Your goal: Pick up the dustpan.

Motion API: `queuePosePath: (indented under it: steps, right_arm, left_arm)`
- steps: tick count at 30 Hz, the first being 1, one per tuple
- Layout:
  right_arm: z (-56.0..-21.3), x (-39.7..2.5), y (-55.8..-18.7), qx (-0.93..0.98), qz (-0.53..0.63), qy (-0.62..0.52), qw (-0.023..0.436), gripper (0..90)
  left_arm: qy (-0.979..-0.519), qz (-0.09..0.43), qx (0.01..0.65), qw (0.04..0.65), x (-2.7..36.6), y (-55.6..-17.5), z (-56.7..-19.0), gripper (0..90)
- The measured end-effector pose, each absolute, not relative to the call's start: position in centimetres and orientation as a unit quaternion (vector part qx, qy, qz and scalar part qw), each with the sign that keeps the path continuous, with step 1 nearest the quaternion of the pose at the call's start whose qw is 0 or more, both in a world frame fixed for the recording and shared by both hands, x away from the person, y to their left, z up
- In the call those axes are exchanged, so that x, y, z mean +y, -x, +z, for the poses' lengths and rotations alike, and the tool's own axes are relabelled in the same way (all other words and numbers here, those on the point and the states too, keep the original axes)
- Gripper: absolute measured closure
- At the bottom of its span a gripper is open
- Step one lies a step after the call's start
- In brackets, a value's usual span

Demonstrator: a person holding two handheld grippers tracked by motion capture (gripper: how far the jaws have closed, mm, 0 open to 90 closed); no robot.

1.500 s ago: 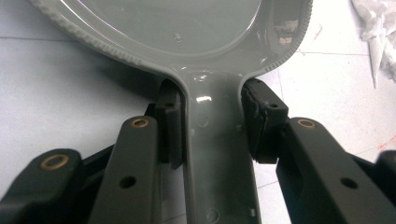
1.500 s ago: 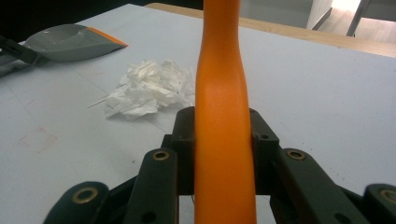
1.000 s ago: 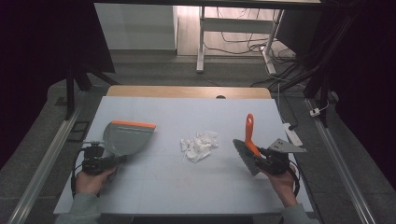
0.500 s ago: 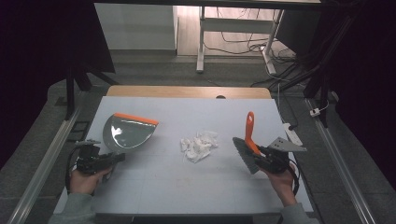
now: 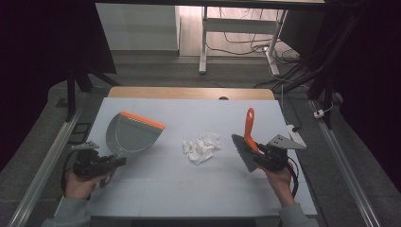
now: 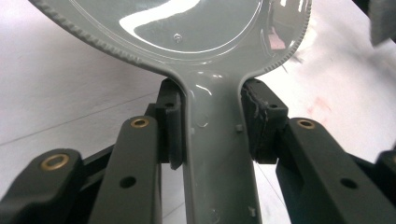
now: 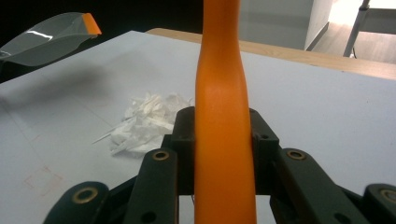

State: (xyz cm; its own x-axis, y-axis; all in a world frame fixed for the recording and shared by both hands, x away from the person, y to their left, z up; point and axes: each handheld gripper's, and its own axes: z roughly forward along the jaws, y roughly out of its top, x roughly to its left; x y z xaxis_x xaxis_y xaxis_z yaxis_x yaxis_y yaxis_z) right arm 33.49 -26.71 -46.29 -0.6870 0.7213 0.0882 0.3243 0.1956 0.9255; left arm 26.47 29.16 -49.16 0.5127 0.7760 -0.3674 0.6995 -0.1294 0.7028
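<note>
Left gripper (image 5: 105,163): its fingers (image 6: 170,123) were closed on the handle of the grey dustpan (image 5: 130,135), which was tilted up off the desk (image 5: 189,198), orange lip far from the hand
Right gripper (image 5: 265,158): its fingers (image 7: 184,135) were clamped on the orange handle of the brush (image 5: 246,144), bristles low by the desk
Paper scraps (image 5: 202,146): a loose white heap mid-desk, between the two tools and apart from both
Risk, pan: with the lip held off the desk, swept scraps would likely slide under it
Risk, brush: a fast stroke would probably scatter the light scraps past the pan
Risk, grip: the smooth handle might twist in the fingers
</note>
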Motion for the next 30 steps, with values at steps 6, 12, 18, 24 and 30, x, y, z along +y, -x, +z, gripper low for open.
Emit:
queuePosePath:
  steps: [6, 12, 18, 24, 30]
  right_arm:
    - [-46.1, -26.5, -33.1, 0.749, 0.531, -0.349, 0.19, 70.3]
    - [-45.9, -26.5, -32.9, 0.747, 0.532, -0.349, 0.194, 70.2]
    - [-45.7, -26.5, -32.8, 0.747, 0.532, -0.347, 0.198, 70.3]
    - [-45.7, -26.3, -32.8, 0.747, 0.532, -0.346, 0.198, 70.3]
    - [-45.7, -26.4, -32.9, 0.746, 0.534, -0.345, 0.197, 70.3]
  left_arm:
    - [-0.768, 0.045, 0.463, 0.441, 28.9, -26.1, -48.7, 62.3]
    - [-0.784, 0.051, 0.437, 0.438, 28.5, -25.8, -48.2, 62.3]
    - [-0.796, 0.042, 0.417, 0.438, 28.1, -25.5, -47.9, 62.3]
    - [-0.817, 0.021, 0.372, 0.44, 27.3, -25.1, -47.6, 62.2]
    - [-0.838, 0.002, 0.333, 0.432, 26.6, -24.8, -47.8, 62.2]
